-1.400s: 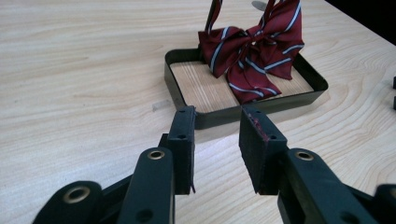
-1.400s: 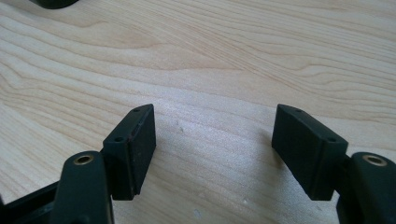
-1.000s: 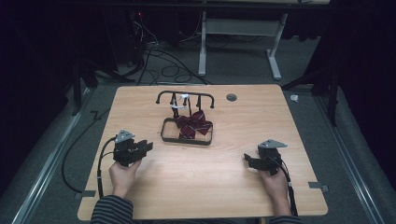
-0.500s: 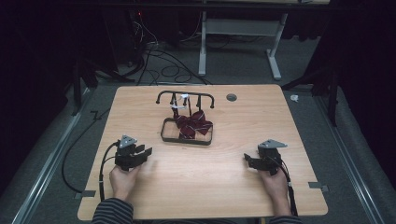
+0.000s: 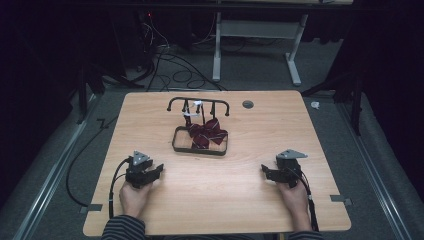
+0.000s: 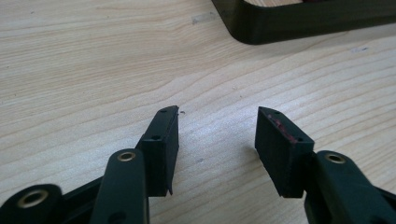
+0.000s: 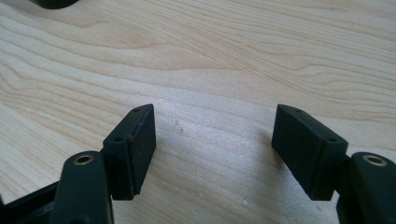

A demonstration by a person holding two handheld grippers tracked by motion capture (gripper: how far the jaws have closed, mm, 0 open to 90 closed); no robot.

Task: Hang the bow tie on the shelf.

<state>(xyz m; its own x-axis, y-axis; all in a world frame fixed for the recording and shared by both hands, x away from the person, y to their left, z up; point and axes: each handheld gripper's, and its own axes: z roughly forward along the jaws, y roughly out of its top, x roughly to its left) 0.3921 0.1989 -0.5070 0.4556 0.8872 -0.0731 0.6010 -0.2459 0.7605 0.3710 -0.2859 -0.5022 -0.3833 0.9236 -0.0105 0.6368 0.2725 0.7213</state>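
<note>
Left gripper (image 5: 156, 171) rests on the counter (image 5: 250, 205), released, jaws just widening, nothing between. Right gripper (image 5: 265, 173) released too. Bow tie (image 5: 207, 134) lies in the tray (image 5: 176, 145).

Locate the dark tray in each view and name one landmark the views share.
High view: dark tray at table centre, holding the red bow tie.
Left gripper view: its corner at top right.
Right gripper view: a dark corner at top left, probably the tray.
Shared landmark: the wooden table.

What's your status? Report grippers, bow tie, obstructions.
Left gripper jaws just opening, empty; right gripper open, empty. Dark red striped bow tie in black tray, untouched. Path looks clear.
</note>
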